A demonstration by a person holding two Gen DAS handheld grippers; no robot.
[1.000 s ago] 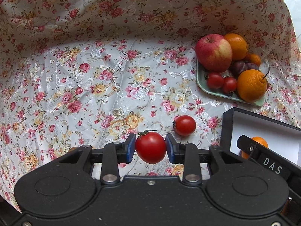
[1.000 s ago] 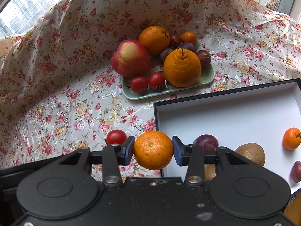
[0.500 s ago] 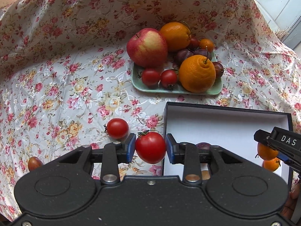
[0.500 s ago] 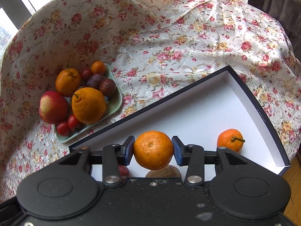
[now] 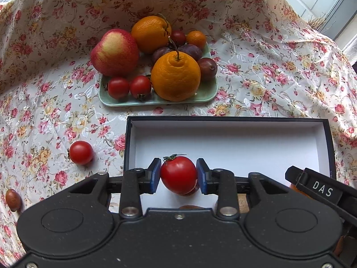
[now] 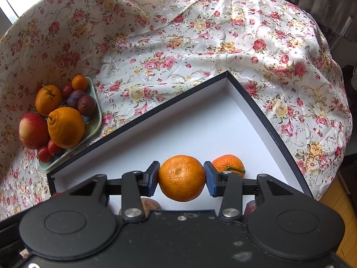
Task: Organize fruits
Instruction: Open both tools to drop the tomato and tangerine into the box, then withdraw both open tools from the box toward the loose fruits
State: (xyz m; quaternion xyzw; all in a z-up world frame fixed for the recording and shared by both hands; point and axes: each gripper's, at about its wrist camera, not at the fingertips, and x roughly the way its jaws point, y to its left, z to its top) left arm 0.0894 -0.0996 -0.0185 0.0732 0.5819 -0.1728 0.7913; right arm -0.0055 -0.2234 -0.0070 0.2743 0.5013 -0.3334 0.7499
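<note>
The left gripper (image 5: 178,176) fingers clamp a soft, bruisable tomato (image 5: 178,175) across its middle; the right gripper (image 6: 181,178) fingers clamp a firmer mandarin (image 6: 181,178) over the box (image 6: 245,93).

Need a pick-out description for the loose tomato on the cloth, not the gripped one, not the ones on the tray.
Start at the black box with the white inside, then look just past its left wall onto the floral tablecloth. The loose tomato lies there alone, small, round and red. Unlike the two tomatoes on the green tray and the one in the left gripper, it touches only bare cloth.
</note>
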